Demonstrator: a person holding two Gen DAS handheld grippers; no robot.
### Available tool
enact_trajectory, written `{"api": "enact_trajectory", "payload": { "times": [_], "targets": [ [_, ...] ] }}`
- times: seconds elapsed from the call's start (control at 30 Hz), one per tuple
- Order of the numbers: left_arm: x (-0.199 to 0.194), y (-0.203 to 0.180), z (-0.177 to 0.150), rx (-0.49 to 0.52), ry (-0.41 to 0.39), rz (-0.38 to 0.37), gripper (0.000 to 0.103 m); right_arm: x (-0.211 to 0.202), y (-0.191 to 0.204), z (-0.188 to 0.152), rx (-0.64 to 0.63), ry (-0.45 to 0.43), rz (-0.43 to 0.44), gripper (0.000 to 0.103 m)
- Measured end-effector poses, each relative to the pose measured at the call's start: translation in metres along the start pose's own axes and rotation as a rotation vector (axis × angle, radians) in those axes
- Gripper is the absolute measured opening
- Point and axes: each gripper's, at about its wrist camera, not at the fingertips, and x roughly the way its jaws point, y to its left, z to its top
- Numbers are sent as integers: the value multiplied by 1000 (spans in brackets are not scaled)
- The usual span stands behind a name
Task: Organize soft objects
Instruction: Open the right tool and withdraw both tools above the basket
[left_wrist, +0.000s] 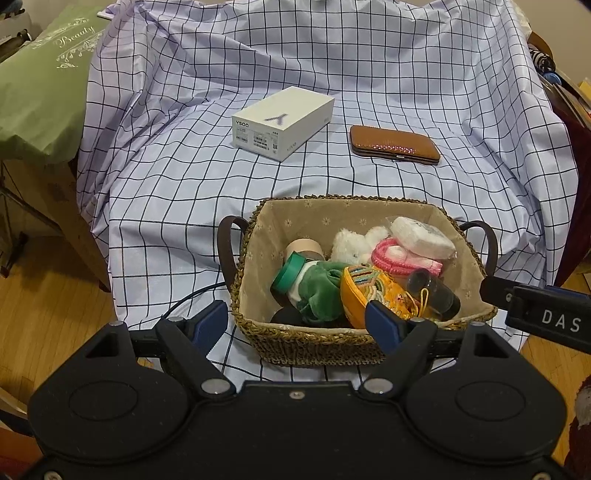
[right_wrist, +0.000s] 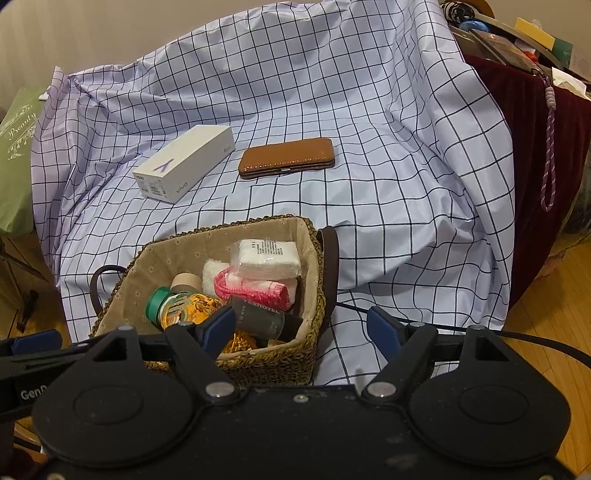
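I hold a gripper in each hand, both angled down over a woven basket that sits near the front edge of a tabletop draped in a checked cloth. My left gripper stands about half open with nothing between its blue pads; its right pad reaches over the basket's near rim, its left pad sits outside the basket. My right gripper is likewise parted and empty, its left pad over the basket, the other above bare cloth.

The soft things are already gathered in the basket: a white plush toy, a pink knitted piece, a wrapped white pad, a green velvet pouch and an orange embroidered pouch. A green-capped bottle, a dark bottle and a cardboard roll lie in there too.

Farther back, well apart from the basket, a white phone box and a brown hard case rest on the cloth. I judge they were left out because they are rigid, and the sorting looks close to done.
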Motion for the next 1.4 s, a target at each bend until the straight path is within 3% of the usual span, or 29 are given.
{"api": "enact_trajectory", "payload": {
  "times": [1.4],
  "targets": [
    [2, 2, -6, -6, 7, 3, 77, 3, 3, -2, -11, 16, 6, 78]
  ]
}}
